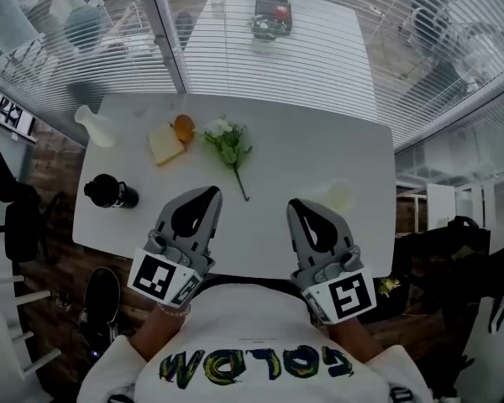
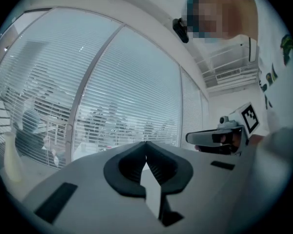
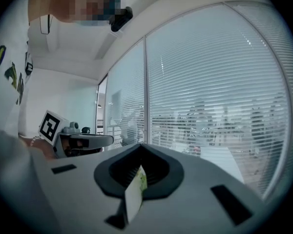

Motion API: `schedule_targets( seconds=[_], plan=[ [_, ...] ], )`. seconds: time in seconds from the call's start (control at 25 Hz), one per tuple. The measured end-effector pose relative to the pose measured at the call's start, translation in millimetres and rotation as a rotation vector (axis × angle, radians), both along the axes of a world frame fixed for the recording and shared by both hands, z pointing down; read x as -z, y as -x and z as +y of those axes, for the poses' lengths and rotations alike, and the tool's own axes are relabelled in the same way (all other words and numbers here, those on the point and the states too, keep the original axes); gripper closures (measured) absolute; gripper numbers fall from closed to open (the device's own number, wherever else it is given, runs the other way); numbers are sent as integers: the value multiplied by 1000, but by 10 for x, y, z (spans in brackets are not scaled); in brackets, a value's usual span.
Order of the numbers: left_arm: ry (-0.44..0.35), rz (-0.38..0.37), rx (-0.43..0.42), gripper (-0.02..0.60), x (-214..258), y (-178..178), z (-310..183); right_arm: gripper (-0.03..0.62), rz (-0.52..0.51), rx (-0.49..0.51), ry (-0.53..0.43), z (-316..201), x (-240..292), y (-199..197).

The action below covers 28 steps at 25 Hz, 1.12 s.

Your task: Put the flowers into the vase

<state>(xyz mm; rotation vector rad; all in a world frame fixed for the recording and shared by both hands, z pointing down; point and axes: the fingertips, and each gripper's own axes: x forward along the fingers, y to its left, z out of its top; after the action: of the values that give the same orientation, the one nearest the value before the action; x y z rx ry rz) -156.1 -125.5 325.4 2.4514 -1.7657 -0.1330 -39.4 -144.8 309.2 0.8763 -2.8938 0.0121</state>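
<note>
White table (image 1: 319, 154) by blinded glass | flowers (image 1: 228, 145) lie mid-table toward far edge; vase (image 1: 95, 127), probably, at far-left corner | left gripper (image 1: 207, 191) and right gripper (image 1: 294, 203) closed, empty, at near edge | risk: I pinch the thin stem (image 1: 240, 183) off-centre and it slips.

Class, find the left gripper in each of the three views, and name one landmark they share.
Head view: left gripper, lower left.
Left gripper view: left gripper, bottom centre, shut.
Right gripper view: left gripper, mid left, beside its marker cube.
Shared landmark: the window blinds.
</note>
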Motion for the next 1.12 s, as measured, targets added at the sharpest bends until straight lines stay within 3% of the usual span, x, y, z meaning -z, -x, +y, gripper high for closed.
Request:
schedule_targets(
  seconds=[0.36, 1.12],
  plan=[
    [80, 12, 0, 566, -384, 444, -105, 575, 80, -9, 47, -245, -522, 598],
    [212, 12, -14, 512, -1296, 677, -491, 447, 302, 7, 257, -997, -2147, 1294]
  ],
)
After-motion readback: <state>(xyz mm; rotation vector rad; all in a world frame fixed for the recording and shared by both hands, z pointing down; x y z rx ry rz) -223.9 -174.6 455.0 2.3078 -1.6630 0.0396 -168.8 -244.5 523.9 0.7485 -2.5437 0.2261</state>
